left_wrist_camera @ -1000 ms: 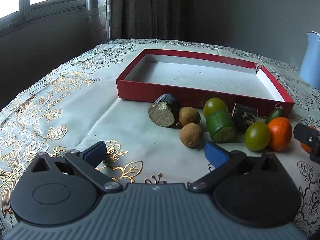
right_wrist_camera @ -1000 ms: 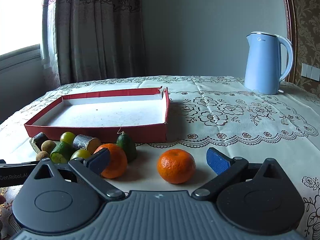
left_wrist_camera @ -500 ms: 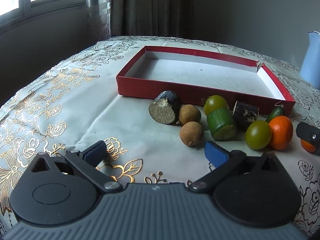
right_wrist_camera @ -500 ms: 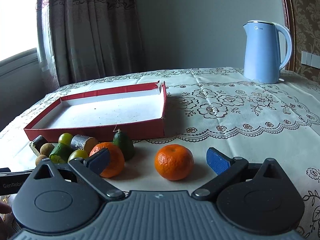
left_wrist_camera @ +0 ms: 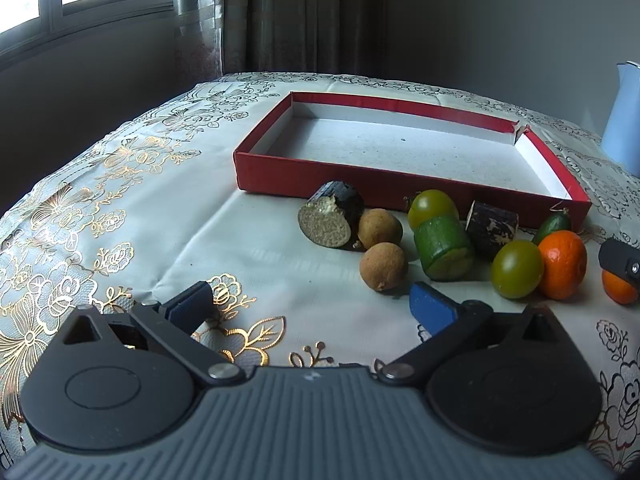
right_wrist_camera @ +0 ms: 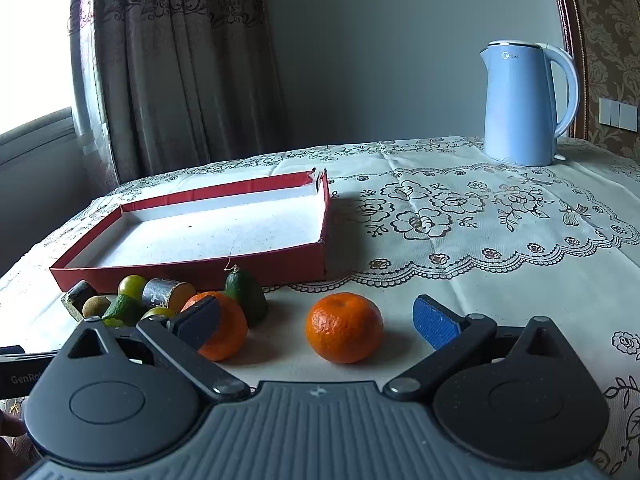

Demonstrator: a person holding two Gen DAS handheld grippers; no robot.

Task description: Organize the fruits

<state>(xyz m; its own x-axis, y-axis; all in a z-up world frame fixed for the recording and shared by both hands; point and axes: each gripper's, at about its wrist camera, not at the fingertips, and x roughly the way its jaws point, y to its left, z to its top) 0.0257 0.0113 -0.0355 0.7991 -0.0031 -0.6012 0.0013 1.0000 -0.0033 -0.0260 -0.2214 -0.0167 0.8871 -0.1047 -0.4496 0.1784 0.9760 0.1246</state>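
We have tipped our right gripper (right_wrist_camera: 316, 322) up a little, so the table looks lower than it did a second ago, and our left gripper (left_wrist_camera: 310, 306) has slid a bit closer to the fruit. Both claws are spread wide and hold nothing. The loose orange (right_wrist_camera: 344, 327) sits on the cloth right between the right claw's fingers. The red tray (right_wrist_camera: 188, 268) has no fruit in it yet, so we think sorting has barely started.
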